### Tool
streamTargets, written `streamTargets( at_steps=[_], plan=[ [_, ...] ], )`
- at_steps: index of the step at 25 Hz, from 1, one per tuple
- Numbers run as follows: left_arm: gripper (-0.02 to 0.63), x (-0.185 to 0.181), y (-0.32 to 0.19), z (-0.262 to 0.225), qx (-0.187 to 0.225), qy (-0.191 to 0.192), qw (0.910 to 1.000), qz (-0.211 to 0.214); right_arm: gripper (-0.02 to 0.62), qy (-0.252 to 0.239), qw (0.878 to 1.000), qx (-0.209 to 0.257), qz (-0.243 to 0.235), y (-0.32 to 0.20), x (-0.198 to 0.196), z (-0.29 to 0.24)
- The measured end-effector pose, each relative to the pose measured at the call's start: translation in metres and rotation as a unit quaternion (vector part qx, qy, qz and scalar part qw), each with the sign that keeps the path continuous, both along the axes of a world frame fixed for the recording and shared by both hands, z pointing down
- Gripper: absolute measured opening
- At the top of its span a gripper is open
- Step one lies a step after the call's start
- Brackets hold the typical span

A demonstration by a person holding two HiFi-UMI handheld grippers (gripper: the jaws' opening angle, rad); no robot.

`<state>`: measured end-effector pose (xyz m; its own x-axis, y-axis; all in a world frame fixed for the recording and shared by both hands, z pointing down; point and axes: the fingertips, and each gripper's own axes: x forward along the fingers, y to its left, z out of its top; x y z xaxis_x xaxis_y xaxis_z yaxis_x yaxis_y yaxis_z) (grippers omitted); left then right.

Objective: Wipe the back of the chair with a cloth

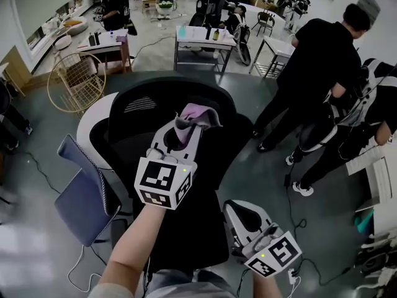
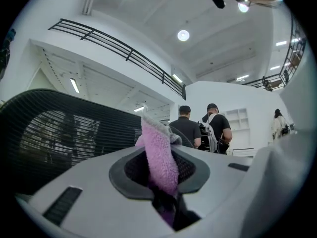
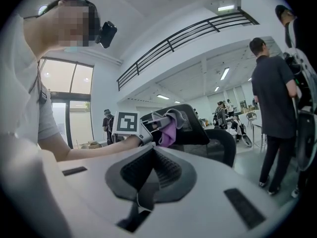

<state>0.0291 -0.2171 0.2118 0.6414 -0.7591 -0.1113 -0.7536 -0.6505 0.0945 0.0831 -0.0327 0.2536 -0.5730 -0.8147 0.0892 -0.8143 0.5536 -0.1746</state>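
1. My left gripper (image 1: 186, 126) has its jaws pressed on a fold of the fluffy pink and grey cloth (image 1: 199, 113). Only a small part is pinched and the rest sticks out loose past the tips. I think that if I rub hard against the mesh, the cloth can be pulled out of the jaws and fall.
2. My right gripper (image 1: 240, 211) hangs low beside the seat, well apart from the cloth. Its jaws are pressed together with nothing between them. Nothing holds the black office chair with the mesh back (image 1: 152, 103), so it may turn or roll away under my push.
3. If I press at a wrong angle, the hard jaw tips could touch the mesh instead of the cloth and scratch it.
4. People in dark clothes (image 1: 319, 61) stand near on the right side, so a wide stroke could reach toward them.
5. The cloth looks soft and thick, pink on one face and grey at the edge, folded upright between the jaws. It is at the upper edge of the chair back. It seems to touch the mesh there, but I cannot say this for sure.
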Motion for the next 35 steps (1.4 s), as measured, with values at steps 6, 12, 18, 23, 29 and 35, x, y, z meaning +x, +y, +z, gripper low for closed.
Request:
streamTargets(
  at_steps=[6,12,18,23,29,35],
  plan=[
    [0.078,0.043,0.009,-0.003,-0.001,0.006,0.999,0.043,0.008,0.002,1.0,-0.002,0.027,0.008,0.021,0.0],
    [0.078,0.063,0.015,-0.007,0.002,0.006,0.998,0.063,0.008,0.005,0.999,-0.003,0.041,0.014,0.029,-0.002],
    [0.078,0.063,0.017,-0.002,0.009,0.008,0.9978,0.065,0.008,0.01,0.999,-0.003,0.037,0.014,0.025,0.002],
    [0.078,0.058,0.019,0.003,0.01,0.021,0.9981,0.057,0.008,0.018,0.999,-0.002,0.037,0.016,0.022,0.0],
    [0.078,0.058,0.021,0.017,-0.004,0.017,0.9983,0.056,0.008,0.019,0.999,-0.003,0.042,0.02,0.024,-0.002],
    [0.078,0.052,0.018,0.027,-0.001,0.006,0.9991,0.043,0.008,0.023,0.999,-0.002,0.041,0.021,0.027,-0.002]
  ],
)
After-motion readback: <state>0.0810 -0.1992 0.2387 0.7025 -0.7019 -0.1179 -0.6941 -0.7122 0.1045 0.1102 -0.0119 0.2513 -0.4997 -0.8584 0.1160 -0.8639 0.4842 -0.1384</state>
